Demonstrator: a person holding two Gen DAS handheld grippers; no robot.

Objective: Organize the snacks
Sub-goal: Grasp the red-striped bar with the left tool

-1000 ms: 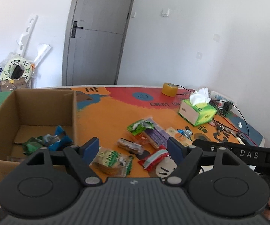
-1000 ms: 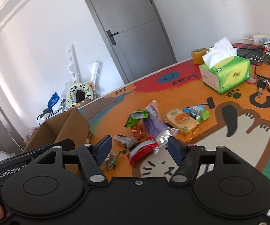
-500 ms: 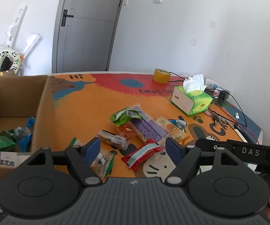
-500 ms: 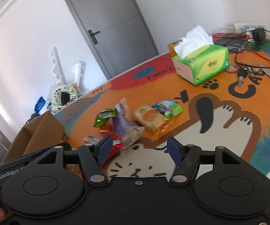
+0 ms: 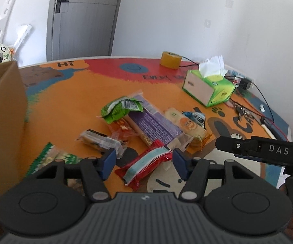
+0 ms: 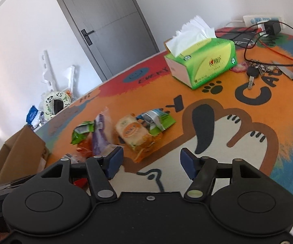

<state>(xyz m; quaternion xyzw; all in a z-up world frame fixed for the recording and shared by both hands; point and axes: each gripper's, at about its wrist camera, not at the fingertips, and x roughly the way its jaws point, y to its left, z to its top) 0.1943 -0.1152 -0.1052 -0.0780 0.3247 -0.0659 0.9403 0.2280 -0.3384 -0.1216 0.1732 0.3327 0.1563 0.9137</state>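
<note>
Your left gripper point(image 5: 143, 160) is closing around the red snack packet point(image 5: 145, 163), which lies on the counter point(image 5: 69, 101) between its pads; they do not press on it yet. Expect it to be light, crinkly and slick, so pinch across its flat middle, not the sealed ends. Your right gripper point(image 6: 151, 159) hangs parted and empty, just near of the orange biscuit pack point(image 6: 135, 137), likely brittle inside. The other snacks cluster mid-counter; the cardboard box point(image 5: 2, 109) stands at the left. The bright printed counter also carries a tissue box point(image 5: 208, 88), tape, keys and cables at its far right; a grey door point(image 5: 83, 18) stands behind.
</note>
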